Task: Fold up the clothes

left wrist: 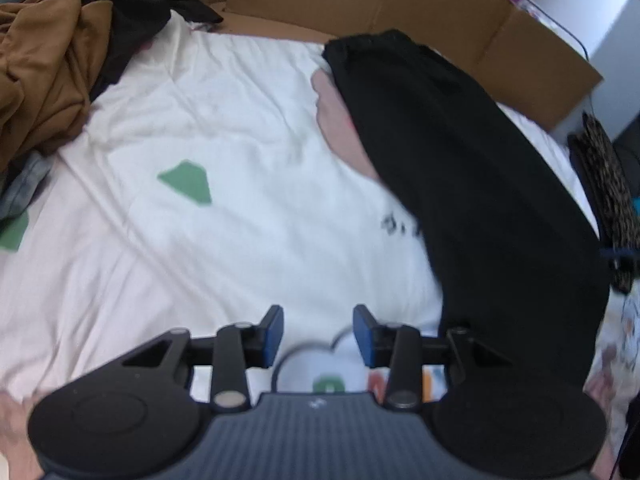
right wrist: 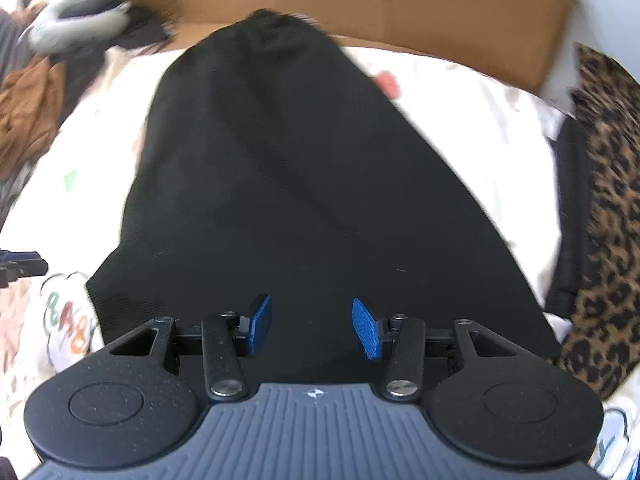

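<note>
A long black garment [left wrist: 460,180] lies stretched on a white printed bedsheet [left wrist: 220,120], running from the cardboard at the back towards me. In the left wrist view my left gripper [left wrist: 318,320] hovers over bare sheet just left of the garment's near end, open, with nothing between its blue pads. Seen from the right wrist, the black garment [right wrist: 300,160] fills the middle. My right gripper [right wrist: 311,308] is above its near end, open, and no cloth is pinched. A pinkish fabric [left wrist: 340,120] shows under the garment's far left edge.
A heap of unfolded clothes with a brown garment [left wrist: 40,80] sits at the back left. A cardboard wall [left wrist: 360,0] stands along the far edge of the bed. A leopard-print fabric [right wrist: 608,200] lies at the right edge.
</note>
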`<control>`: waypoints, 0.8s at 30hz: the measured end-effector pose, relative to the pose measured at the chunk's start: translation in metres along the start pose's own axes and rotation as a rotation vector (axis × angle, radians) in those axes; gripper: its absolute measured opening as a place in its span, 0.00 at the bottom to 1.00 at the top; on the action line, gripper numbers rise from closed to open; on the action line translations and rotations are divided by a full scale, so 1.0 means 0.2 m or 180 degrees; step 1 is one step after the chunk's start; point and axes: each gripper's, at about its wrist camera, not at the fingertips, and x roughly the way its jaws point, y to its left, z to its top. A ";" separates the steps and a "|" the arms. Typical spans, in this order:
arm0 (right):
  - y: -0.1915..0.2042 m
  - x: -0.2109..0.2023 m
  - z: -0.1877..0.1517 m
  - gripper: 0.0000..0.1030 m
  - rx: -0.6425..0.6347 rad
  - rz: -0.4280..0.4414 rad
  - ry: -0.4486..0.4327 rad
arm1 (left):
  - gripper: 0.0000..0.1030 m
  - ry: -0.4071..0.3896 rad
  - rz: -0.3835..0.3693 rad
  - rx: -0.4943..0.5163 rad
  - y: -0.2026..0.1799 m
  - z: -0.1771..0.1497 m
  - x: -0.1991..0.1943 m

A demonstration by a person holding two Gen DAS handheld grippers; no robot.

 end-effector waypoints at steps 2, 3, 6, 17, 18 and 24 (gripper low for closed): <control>0.07 0.01 0.01 0.51 -0.0111 0.0044 0.0043 | 0.40 0.0029 0.0005 0.0019 -0.01 -0.06 -0.02; 0.10 0.02 0.02 0.51 -0.0132 0.0077 0.0075 | 0.40 0.0031 -0.0006 -0.0009 0.00 -0.08 -0.03; 0.20 0.04 0.05 0.51 -0.0231 0.0174 0.0159 | 0.40 0.0021 -0.0070 -0.0135 0.01 -0.14 -0.05; 0.62 0.16 0.01 0.51 -0.0728 0.0622 0.0209 | 0.39 -0.0029 -0.0487 -0.0241 -0.11 -0.20 0.07; 0.64 0.17 0.00 0.51 -0.0767 0.0645 0.0228 | 0.39 -0.0036 -0.0510 -0.0246 -0.11 -0.20 0.08; 0.72 0.22 -0.04 0.51 -0.0917 0.0667 0.0351 | 0.39 -0.0075 -0.0609 -0.0233 -0.16 -0.17 0.14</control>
